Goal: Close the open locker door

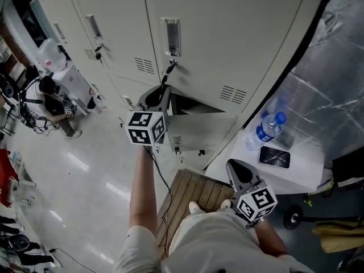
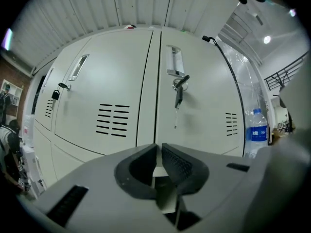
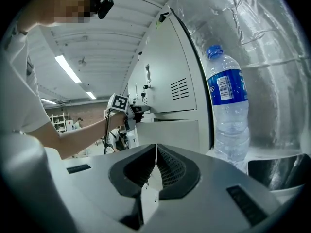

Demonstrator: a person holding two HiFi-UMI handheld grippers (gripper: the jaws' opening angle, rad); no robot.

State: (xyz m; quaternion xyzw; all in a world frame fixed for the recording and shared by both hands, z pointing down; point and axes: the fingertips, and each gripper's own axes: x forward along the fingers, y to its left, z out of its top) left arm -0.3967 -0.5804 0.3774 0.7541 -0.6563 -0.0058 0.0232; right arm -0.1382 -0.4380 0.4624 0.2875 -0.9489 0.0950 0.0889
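Note:
The open locker door point(image 1: 206, 131) is a pale grey panel in the lower row, swung outward from the bank of lockers point(image 1: 227, 33). My left gripper point(image 1: 164, 90) is shut and sits at the door's top outer corner; whether it touches the door I cannot tell. The right gripper view shows that door point(image 3: 170, 132) with the left gripper point(image 3: 137, 111) at its corner. Along the left gripper point(image 2: 158, 145) I see closed upper doors and a key point(image 2: 179, 89) hanging in a lock. My right gripper point(image 1: 234, 165) point(image 3: 155, 147) is shut, empty, low and to the right of the door.
A water bottle point(image 1: 266, 131) and a dark phone point(image 1: 274, 157) rest on a white ledge point(image 1: 296, 175) right of the lockers, under plastic sheeting point(image 1: 333, 67). A wooden pallet point(image 1: 193, 192) lies below the door. A person point(image 1: 54, 101) sits at far left. A padlock point(image 2: 56, 94) hangs on another locker.

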